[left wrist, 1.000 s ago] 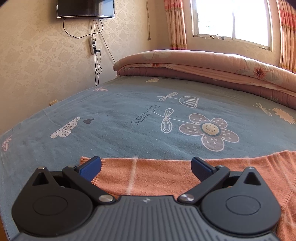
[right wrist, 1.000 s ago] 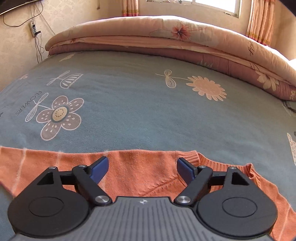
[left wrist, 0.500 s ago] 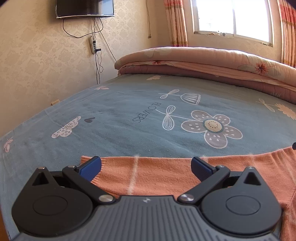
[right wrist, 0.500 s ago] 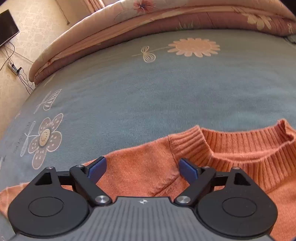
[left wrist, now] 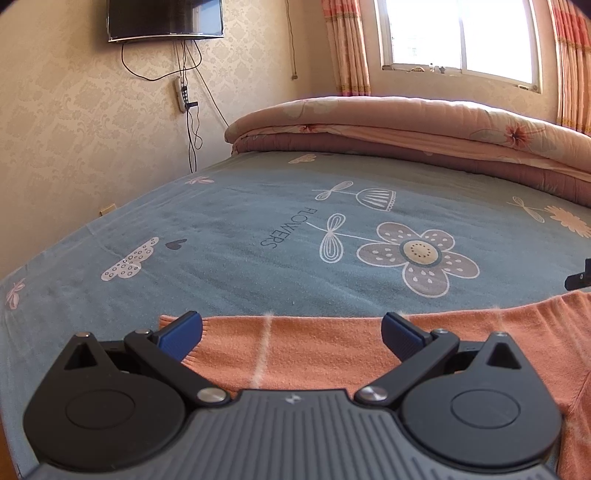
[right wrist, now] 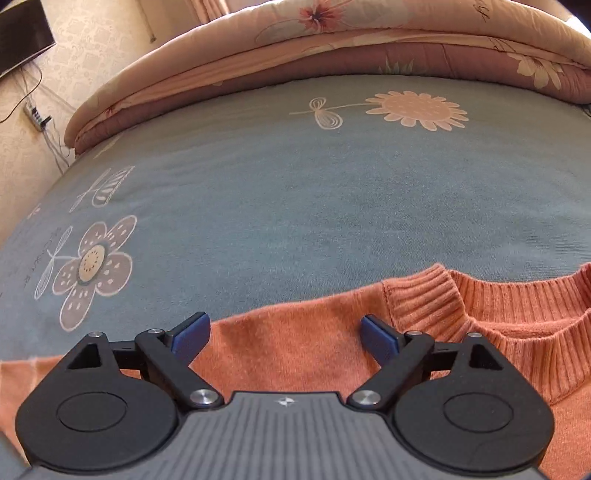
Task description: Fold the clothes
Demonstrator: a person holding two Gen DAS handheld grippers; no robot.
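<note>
I am holding both tongs spread apart: the left gripper (left wrist: pixel 291 332) is hovering over the orange sweater's (left wrist: pixel 332 350) sleeve, the right gripper (right wrist: pixel 284 332) just left of its ribbed collar (right wrist: pixel 517 306)

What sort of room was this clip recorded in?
A home bedroom, most likely: a bed with a flower-print sheet, a folded quilt at its far end, and a wall-mounted TV beside a curtained window. An orange sweater lies on the sheet.
</note>
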